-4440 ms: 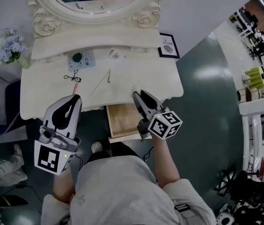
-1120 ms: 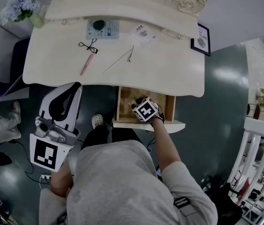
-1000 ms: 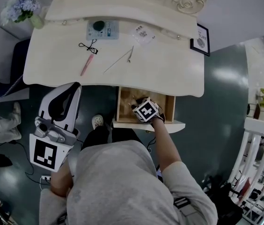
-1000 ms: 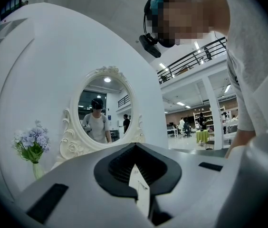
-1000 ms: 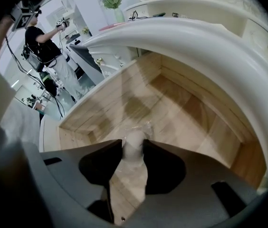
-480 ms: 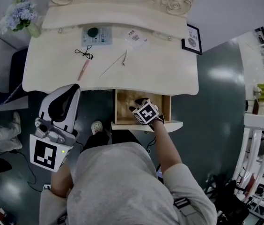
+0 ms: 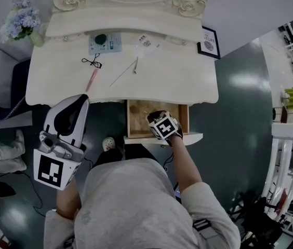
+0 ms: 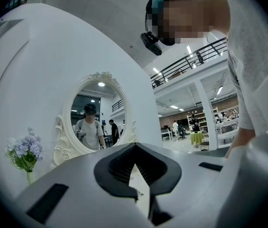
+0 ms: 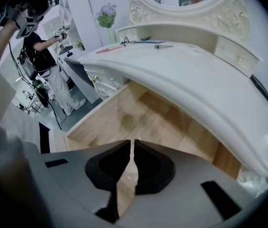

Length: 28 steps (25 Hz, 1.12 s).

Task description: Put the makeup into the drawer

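Note:
The wooden drawer [image 7: 136,123] stands pulled out under the white dressing table [image 7: 188,82]. My right gripper [image 7: 154,119] points steeply down over it; its jaws are closing, with only a thin slit left and nothing between them [image 9: 131,146]. The drawer floor [image 9: 138,115] shows bare wood ahead of the jaws. A pink makeup pencil [image 7: 91,80], a thin stick [image 7: 123,72] and a small packet [image 7: 146,40] lie on the tabletop. My left gripper [image 7: 83,98] hangs shut and empty in front of the table's left edge, pointing level at the mirror [image 8: 93,120].
A pale blue box [image 7: 104,41] and a black looped cord [image 7: 91,62] lie at the back of the table. Flowers in a vase [image 7: 22,24] stand at its left end, a framed picture [image 7: 207,42] at its right. Dark floor surrounds the table.
My right gripper went from open above the drawer front down into the drawer and has now lifted a little. The left gripper has stayed where it was.

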### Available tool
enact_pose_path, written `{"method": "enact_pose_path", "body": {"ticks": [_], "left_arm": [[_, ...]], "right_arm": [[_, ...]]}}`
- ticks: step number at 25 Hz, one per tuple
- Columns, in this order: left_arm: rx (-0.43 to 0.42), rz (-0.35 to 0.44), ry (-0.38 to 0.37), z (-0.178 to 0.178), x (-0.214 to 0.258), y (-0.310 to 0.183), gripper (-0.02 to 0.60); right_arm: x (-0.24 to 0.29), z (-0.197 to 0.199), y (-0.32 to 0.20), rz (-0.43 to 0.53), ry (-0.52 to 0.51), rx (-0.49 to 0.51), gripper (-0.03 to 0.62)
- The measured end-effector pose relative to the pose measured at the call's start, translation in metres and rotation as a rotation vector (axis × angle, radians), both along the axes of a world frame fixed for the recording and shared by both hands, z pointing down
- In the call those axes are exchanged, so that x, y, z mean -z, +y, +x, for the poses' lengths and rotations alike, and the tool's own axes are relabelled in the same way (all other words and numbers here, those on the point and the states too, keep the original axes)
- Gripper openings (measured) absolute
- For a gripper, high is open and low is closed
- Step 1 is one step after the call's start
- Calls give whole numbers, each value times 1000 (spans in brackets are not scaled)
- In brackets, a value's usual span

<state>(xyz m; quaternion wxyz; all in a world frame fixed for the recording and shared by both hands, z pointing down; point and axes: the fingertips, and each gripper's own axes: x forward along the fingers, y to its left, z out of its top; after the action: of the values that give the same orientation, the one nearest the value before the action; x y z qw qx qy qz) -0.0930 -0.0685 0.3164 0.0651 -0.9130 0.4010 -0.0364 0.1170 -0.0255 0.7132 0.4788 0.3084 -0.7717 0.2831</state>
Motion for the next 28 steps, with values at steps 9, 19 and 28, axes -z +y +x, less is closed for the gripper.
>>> {"method": "enact_pose_path", "body": {"ticks": [9,19,28], "left_arm": [[-26,17,6,2,2,1,11],[-13,50,82,3,20,-4,11],[-19,69,83,2,28,-4,11]], "right_arm": [[67,-14,-24,229,-179,-151,21],[168,-38,-44,490,-350,-195,21],[247,-51,-52,668,-476,-218,21]]}}
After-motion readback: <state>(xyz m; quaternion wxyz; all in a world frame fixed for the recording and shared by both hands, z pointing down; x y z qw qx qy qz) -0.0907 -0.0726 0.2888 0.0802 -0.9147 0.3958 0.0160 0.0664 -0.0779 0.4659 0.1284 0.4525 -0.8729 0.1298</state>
